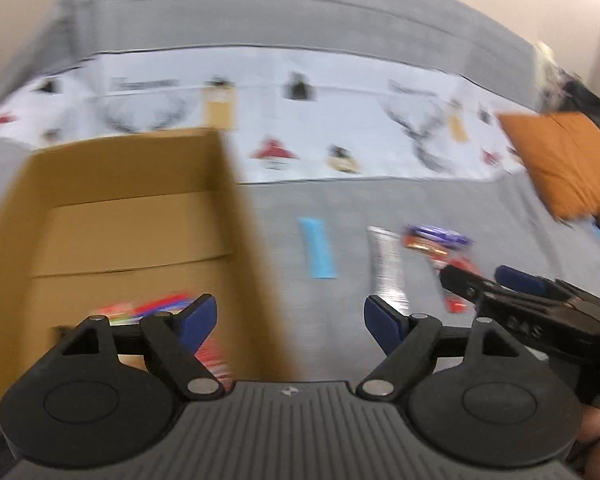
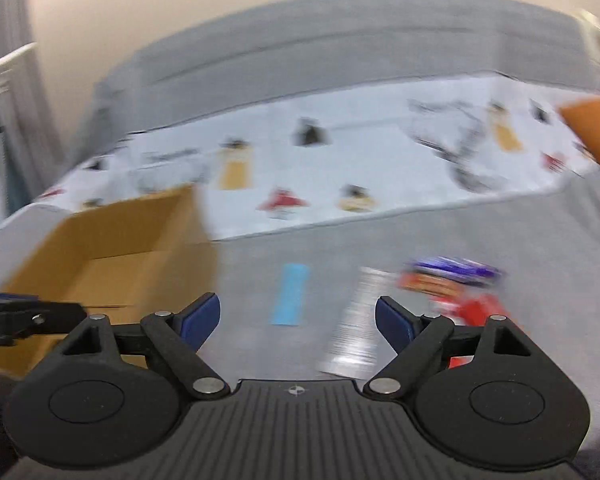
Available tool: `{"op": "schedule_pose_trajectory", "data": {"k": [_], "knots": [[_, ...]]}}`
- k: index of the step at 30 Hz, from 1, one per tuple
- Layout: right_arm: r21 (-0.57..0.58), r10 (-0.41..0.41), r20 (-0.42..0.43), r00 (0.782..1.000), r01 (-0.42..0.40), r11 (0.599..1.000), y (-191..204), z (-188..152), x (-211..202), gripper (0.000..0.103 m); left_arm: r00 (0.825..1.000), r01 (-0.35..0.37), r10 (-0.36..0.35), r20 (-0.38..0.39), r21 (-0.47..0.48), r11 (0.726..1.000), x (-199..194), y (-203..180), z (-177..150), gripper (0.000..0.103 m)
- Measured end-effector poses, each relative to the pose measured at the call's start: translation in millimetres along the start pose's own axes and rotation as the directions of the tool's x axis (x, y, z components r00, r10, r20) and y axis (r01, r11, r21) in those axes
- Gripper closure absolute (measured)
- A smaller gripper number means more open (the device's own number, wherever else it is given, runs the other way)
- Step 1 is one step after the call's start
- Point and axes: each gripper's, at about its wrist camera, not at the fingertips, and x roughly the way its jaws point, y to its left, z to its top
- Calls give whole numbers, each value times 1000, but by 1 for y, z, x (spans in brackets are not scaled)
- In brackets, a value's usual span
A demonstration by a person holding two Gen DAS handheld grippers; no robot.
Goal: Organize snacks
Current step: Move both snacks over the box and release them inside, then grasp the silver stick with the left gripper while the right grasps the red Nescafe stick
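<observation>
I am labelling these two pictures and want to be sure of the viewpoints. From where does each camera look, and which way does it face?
Left wrist: sits on the left gripper, facing forward over the cardboard box wall toward the sofa back; its own open fingers show, and the right gripper enters at the right.
Right wrist: sits on the right gripper, facing the grey seat and the snacks; its open fingers show, and the left gripper enters at the left edge.
Shared: the box, the blue packet, silver packet, purple packet, patterned blanket.
</observation>
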Motion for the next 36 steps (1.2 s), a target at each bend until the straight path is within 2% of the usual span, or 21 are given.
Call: {"op": "schedule_pose_trajectory", "data": {"k": [2,5,6,7,9,13,15,17,18,19,21,23,25,29,31,32,35,36], "knots": [[27,-53,-6,999,53,998,-30,0,6,16,1000,22,-22,-11,37,999,27,-28,2,18],[68,-111,-57,992,115,991,-66,-11,29,16,999,15,-13,-36,77,997,79,-59,5,18],[92,-117,-106,987,127,988,-76,-16,38,20,999,16,-11,-53,91,996,96,-67,4,18],[120,-96,-153,984,115,986,-85,-20,51,34,997,20,-12,-76,104,994,116,-73,3,21],[126,-69,-196,978,95,988,-92,-24,69,52,990,31,-14,-140,124,992,155,-83,1,28],[77,-81,-251,965,103,992,-95,-37,101,57,976,25,0,-217,112,993,212,-83,-4,39],[56,-90,-215,972,104,993,-95,-38,104,58,976,72,-57,-212,60,996,221,-77,-3,42],[25,-97,-203,974,104,994,-94,-39,108,61,977,101,-82,-199,86,991,224,-77,-2,58],[7,-107,-200,974,110,994,-94,-37,110,73,973,129,-108,-202,93,987,224,-78,-2,75],[-4,-116,-198,973,117,993,-95,-37,110,84,971,138,-117,-208,94,986,223,-79,-2,79],[25,-94,-202,975,101,995,-97,-35,109,85,974,123,-97,-204,116,986,216,-81,-5,82],[27,-74,-222,972,82,996,-92,-36,106,87,979,95,-66,-193,142,985,205,-84,-13,83],[19,-50,-249,967,57,998,-82,-40,97,88,982,63,-39,-187,125,990,187,-78,-25,83],[-34,-21,-293,956,12,999,-62,-50,85,88,974,63,-46,-221,71,995,157,-58,-52,81],[-64,-31,-292,956,13,998,-56,-51,86,83,972,66,-54,-229,47,997,155,-51,-53,62],[-59,-28,-293,956,11,998,-57,-51,89,82,973,64,-54,-224,38,997,156,-49,-50,56],[-37,-18,-275,961,8,999,-61,-49,97,82,980,50,-34,-197,77,996,174,-55,-35,54],[-49,-21,-267,963,8,999,-61,-49,101,84,979,49,-24,-200,124,991,183,-60,-31,60]]}}
